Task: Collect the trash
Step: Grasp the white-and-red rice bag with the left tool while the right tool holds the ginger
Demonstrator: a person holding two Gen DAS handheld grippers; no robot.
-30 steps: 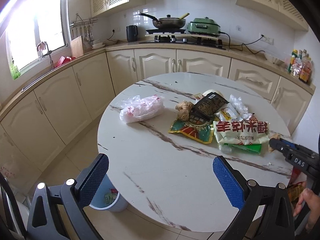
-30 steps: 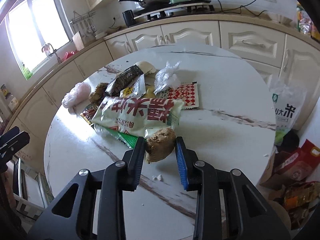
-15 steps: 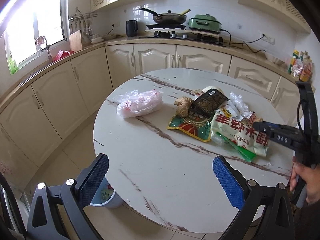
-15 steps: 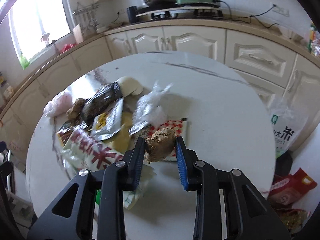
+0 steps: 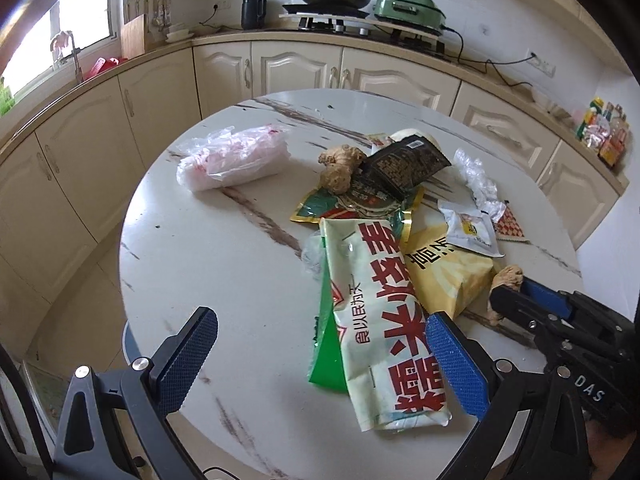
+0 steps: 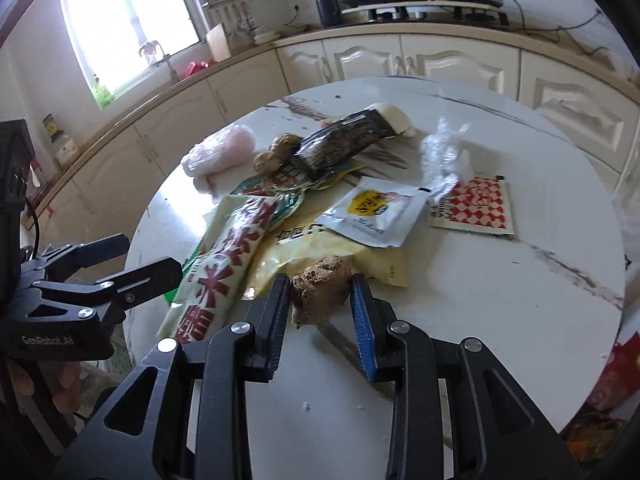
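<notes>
One ginger piece, right gripper clamped

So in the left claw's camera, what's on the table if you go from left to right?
Pink plastic bag → ginger root → black packet → crumpled clear plastic → red-and-white checked packet → the right claw holding another ginger piece.
</notes>
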